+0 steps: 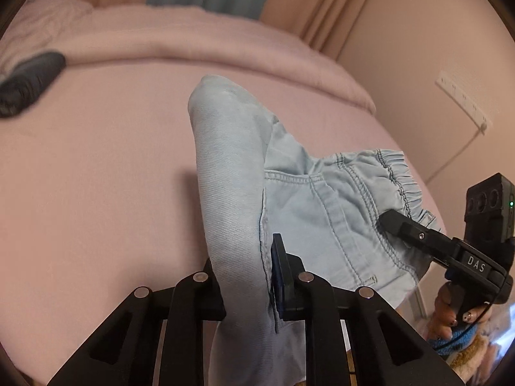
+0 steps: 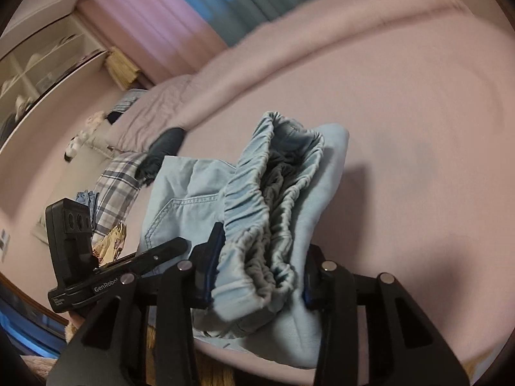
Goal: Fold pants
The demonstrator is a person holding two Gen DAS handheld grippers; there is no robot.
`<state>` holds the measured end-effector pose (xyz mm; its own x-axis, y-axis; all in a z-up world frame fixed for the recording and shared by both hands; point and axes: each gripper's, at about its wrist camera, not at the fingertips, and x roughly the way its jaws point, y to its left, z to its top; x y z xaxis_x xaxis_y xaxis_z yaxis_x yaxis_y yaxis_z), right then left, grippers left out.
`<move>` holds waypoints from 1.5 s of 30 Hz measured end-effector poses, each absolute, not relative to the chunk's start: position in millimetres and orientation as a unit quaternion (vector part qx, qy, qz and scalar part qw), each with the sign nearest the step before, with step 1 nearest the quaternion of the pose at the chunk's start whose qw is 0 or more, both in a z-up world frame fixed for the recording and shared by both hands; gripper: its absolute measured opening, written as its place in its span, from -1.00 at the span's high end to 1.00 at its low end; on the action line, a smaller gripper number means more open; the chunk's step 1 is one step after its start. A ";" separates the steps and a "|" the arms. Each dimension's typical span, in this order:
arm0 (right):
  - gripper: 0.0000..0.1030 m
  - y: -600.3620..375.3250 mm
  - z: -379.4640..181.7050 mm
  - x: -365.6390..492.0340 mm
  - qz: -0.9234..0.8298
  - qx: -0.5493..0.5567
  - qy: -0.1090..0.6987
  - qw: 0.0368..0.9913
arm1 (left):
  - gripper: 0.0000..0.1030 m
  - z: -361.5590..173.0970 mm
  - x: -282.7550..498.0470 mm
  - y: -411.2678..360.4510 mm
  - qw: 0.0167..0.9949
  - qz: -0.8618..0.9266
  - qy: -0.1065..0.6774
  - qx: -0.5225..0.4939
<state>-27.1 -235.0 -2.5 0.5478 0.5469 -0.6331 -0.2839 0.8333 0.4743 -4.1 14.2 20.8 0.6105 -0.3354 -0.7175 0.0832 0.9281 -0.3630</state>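
The pants (image 1: 244,193) hang between the two grippers, lifted partly off the bed (image 1: 96,167), and the coming fold turns on how that span runs: the left gripper (image 1: 246,276) pinches a narrow run of leg fabric along the side seam, while the right gripper (image 2: 257,276) clamps the bunched elastic waistband just ahead of its fingers. From the left fingers the cloth rises forward to a soft folded peak and spreads off to the right toward the waistband, where the right gripper's tip bites in — so the long axis lies roughly across, from one hand to the other. Neither hand is nearer; both already hold cloth.

The left jaws stand close together on thin cloth; the right jaws stand wider, because the gathered waistband is thick (several ruffled layers stacked).

The fabric is pale blue, denim-like, limp — with stitched seams and a pocket (image 2: 180,206). The bed is a smooth pink sheet, flat beyond the fingers.
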 end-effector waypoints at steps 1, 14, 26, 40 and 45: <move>0.24 -229.8 1.2 -19.0 0.242 0.157 0.408 0.866 | 0.65 27.2 1.1 19.2 0.891 -0.111 0.417 -0.144; 0.10 -193.9 -85.8 56.8 0.159 0.130 0.494 0.845 | 0.61 -52.6 62.0 43.2 0.871 -0.030 0.474 -0.129; -0.32 -192.4 -73.0 33.4 0.102 0.124 0.487 0.858 | 0.16 -52.0 24.6 54.7 0.870 0.017 0.468 -0.156; -0.66 -185.9 4.9 -26.2 0.064 0.053 0.389 0.918 | -0.84 40.9 -53.5 37.5 0.922 0.030 0.370 -0.114; -0.71 -181.8 24.5 -41.1 0.061 0.034 0.355 0.932 | -0.84 46.1 -61.7 30.4 0.926 0.048 0.362 -0.092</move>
<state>-41.1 -181.8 24.5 0.7404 0.1383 -0.6578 -0.0896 0.9902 0.1073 -61.7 30.4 46.1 0.7333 0.0228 -0.6795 -0.1565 0.9783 -0.1361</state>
